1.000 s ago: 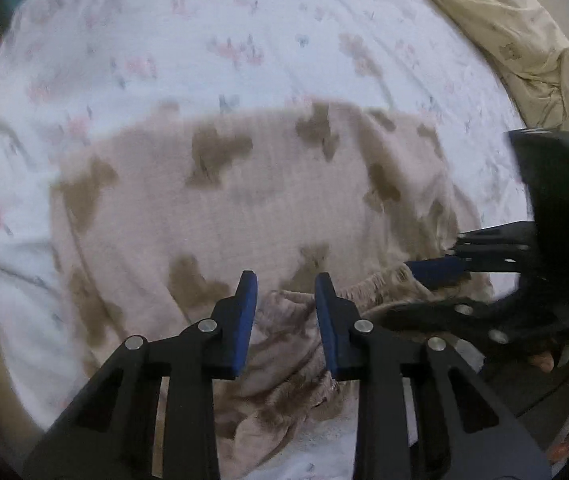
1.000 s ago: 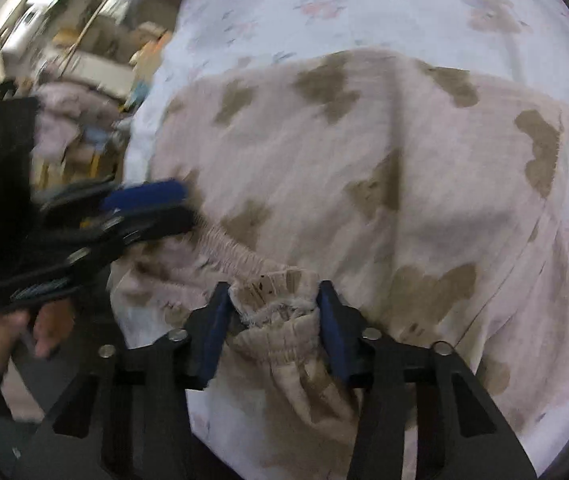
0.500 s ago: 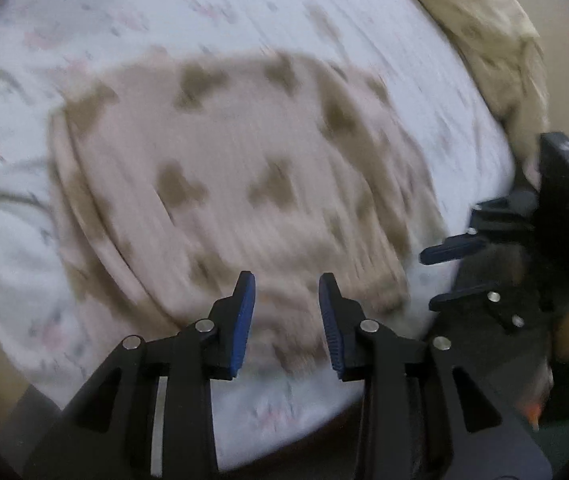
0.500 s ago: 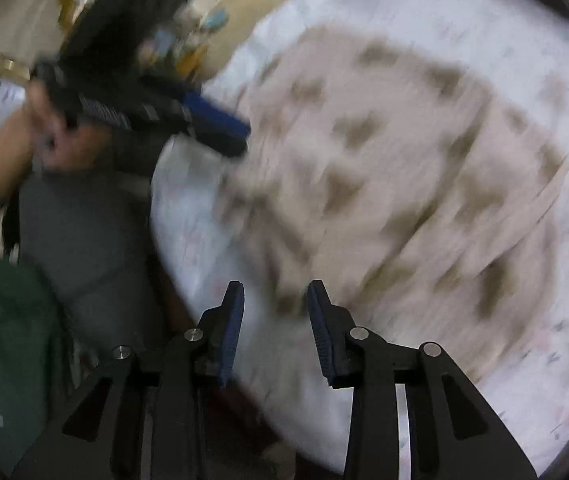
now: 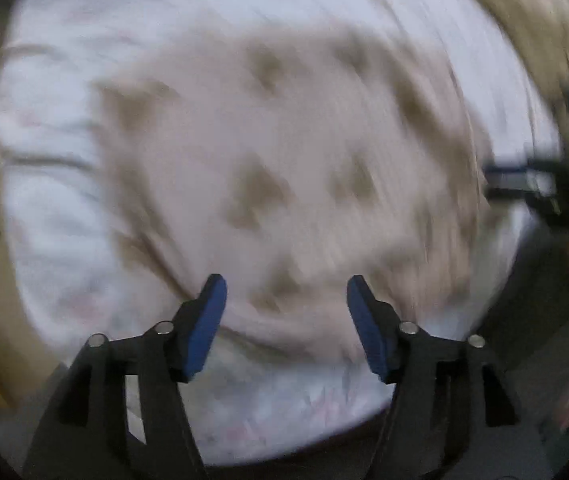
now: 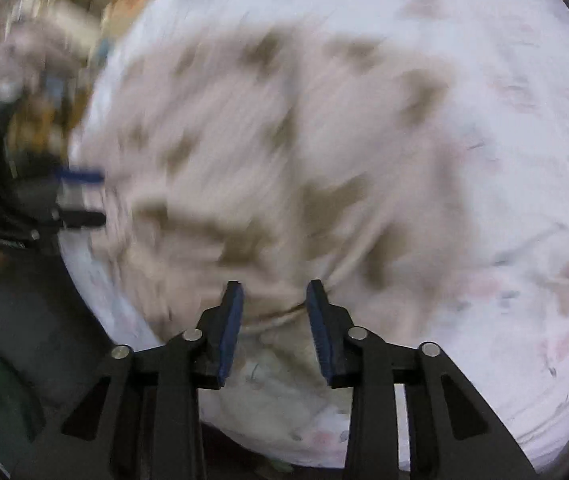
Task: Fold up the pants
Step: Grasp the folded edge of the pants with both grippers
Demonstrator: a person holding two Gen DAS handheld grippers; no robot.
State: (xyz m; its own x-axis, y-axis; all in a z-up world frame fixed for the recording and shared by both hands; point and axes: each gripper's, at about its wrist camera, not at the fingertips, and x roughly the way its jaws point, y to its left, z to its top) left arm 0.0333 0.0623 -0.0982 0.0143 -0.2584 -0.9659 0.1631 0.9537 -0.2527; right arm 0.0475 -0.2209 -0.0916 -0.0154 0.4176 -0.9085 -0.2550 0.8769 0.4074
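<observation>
The pants (image 5: pixel 284 168) are pale pink with brown patches and lie folded flat on the bed; both views are motion-blurred. My left gripper (image 5: pixel 286 292) is open wide and empty, just above the pants' near edge. My right gripper (image 6: pixel 274 298) is open and empty over the near edge of the pants (image 6: pixel 284 160). The right gripper also shows at the right edge of the left wrist view (image 5: pixel 520 182), and the left gripper at the left of the right wrist view (image 6: pixel 80 196).
The bed sheet (image 5: pixel 52 208) is white with a faint floral print and reaches the near edge (image 6: pixel 364 440). A beige blanket (image 5: pixel 524 20) lies at the far right. Blurred room clutter (image 6: pixel 36 40) stands beyond the bed's left side.
Both grippers let go of the waistband and pulled back from the pants. My left jaws have opened wider. The pants now lie flat.
</observation>
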